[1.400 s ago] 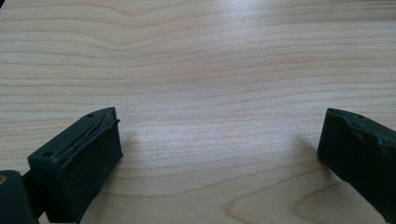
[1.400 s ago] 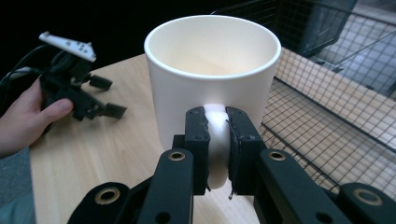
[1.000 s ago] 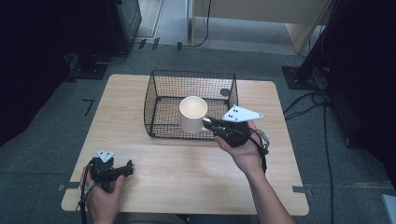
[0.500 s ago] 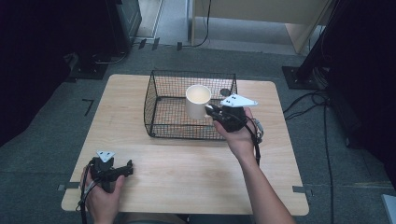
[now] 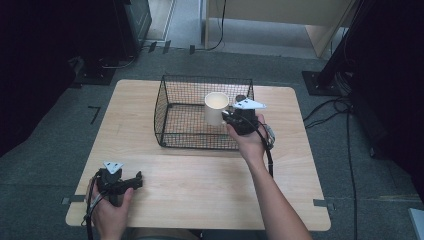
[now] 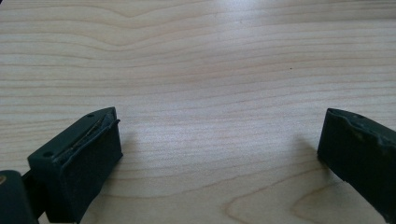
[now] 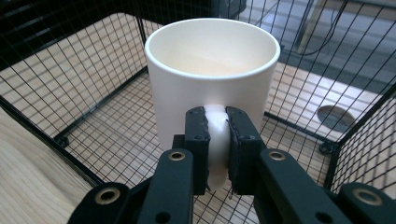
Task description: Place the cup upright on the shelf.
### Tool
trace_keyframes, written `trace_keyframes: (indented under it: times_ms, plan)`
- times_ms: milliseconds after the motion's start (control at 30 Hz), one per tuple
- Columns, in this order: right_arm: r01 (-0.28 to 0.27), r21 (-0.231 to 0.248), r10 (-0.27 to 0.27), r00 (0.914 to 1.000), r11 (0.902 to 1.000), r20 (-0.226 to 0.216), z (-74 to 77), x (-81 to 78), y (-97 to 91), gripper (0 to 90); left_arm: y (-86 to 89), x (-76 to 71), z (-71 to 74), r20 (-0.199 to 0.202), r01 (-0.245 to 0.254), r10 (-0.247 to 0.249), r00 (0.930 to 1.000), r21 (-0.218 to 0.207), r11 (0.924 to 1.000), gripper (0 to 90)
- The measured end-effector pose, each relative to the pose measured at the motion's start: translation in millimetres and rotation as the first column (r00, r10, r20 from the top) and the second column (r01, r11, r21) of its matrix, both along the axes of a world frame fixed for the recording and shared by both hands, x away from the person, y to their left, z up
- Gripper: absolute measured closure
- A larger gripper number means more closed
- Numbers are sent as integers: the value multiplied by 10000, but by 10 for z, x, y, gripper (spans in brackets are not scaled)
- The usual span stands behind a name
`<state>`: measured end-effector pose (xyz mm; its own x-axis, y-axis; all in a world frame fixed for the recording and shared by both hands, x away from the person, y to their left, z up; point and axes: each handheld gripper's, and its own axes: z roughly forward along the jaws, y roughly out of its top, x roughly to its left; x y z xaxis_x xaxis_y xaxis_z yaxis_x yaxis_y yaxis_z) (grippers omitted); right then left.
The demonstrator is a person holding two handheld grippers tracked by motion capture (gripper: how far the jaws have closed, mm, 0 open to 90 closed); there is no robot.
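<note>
1. Left gripper (image 5: 131, 182), at 7 o'clock on the table (image 5: 200, 185): I log its jaws spread wide in its own view, nothing between them, only bare wood grain beneath. I rate it idle.
2. Right gripper (image 5: 226, 116), just right of table centre: jaws pressed onto the handle (image 7: 217, 140) of a white mug (image 5: 216, 108), pinching it from both sides.
3. White mug: upright, empty as far as I can see, held over the right part of the wire basket (image 5: 170, 95); I cannot tell whether its base touches the mesh floor.
4. Step in hand, my judgement: placing the mug into or lifting it from the basket. Next move calls for keeping it level and clear of the 3 o'clock basket wall.
</note>
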<state>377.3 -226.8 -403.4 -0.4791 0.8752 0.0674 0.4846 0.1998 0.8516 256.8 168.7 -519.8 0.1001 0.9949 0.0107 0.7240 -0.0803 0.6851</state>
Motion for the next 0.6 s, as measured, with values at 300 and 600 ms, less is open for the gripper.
trace_keyframes:
  times_ms: [300, 600]
  plan:
    - [-17, -149, 3, 9958, 9999, -917, -130, 144, 56, 809, -1, 0, 0, -4, 8, -8, 10000, -3, 10000, 0]
    - [50, -201, -84, 9845, 9998, -1749, -196, 222, 63, 808, -1, 0, 0, 0, 25, -25, 10000, -2, 10000, 0]
